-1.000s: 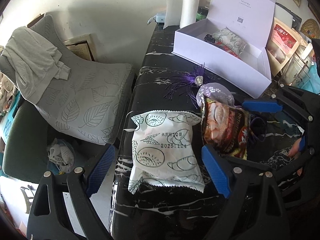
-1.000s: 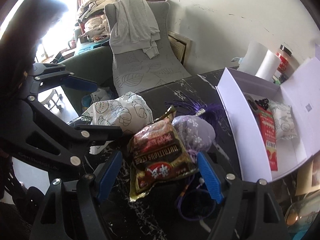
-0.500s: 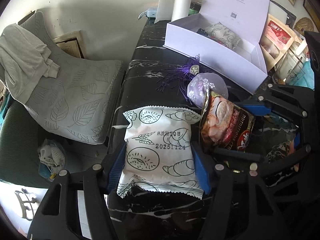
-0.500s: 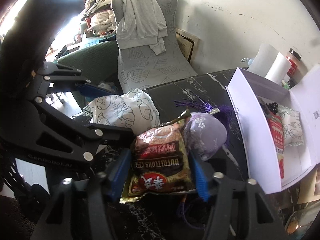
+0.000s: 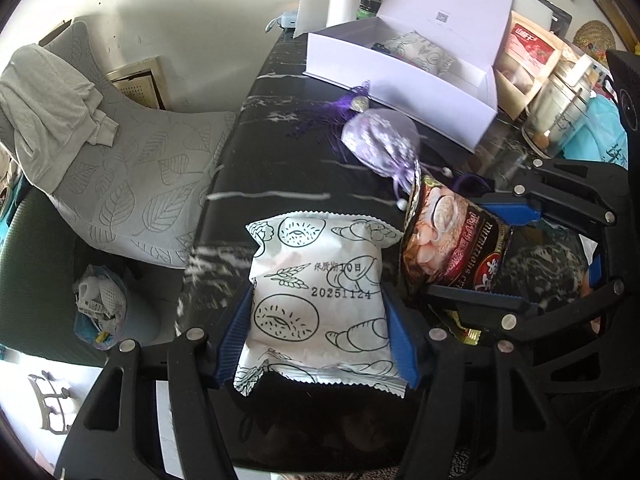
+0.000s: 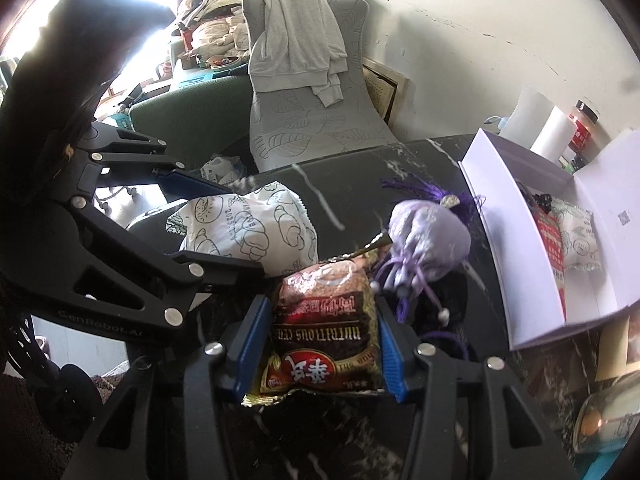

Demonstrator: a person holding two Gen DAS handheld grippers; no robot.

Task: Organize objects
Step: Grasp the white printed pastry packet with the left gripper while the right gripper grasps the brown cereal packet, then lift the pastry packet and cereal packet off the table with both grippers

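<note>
My left gripper (image 5: 318, 332) is shut on a white bread packet (image 5: 320, 292) printed with pastry drawings, at the near edge of the black marble table (image 5: 280, 160). My right gripper (image 6: 320, 344) is shut on a brown cereal packet (image 6: 326, 328); it also shows in the left wrist view (image 5: 452, 248), just right of the bread packet. A lilac drawstring pouch (image 6: 428, 240) with a purple tassel lies just beyond the cereal packet. An open white box (image 5: 404, 80) at the far end of the table holds a white packet (image 6: 576, 236) and a red packet (image 6: 550, 240).
A grey leaf-print chair (image 5: 132, 176) with a grey garment (image 5: 44, 120) stands left of the table. White rolls (image 5: 344, 0) stand behind the box. A red-labelled bag (image 5: 528, 52) and a glass jar (image 5: 560, 108) stand right of the box. A bin (image 5: 100, 312) sits on the floor.
Both grippers were open around their packets and have closed on them. The left one moved forward onto the bread packet, the right one onto the cereal packet.
</note>
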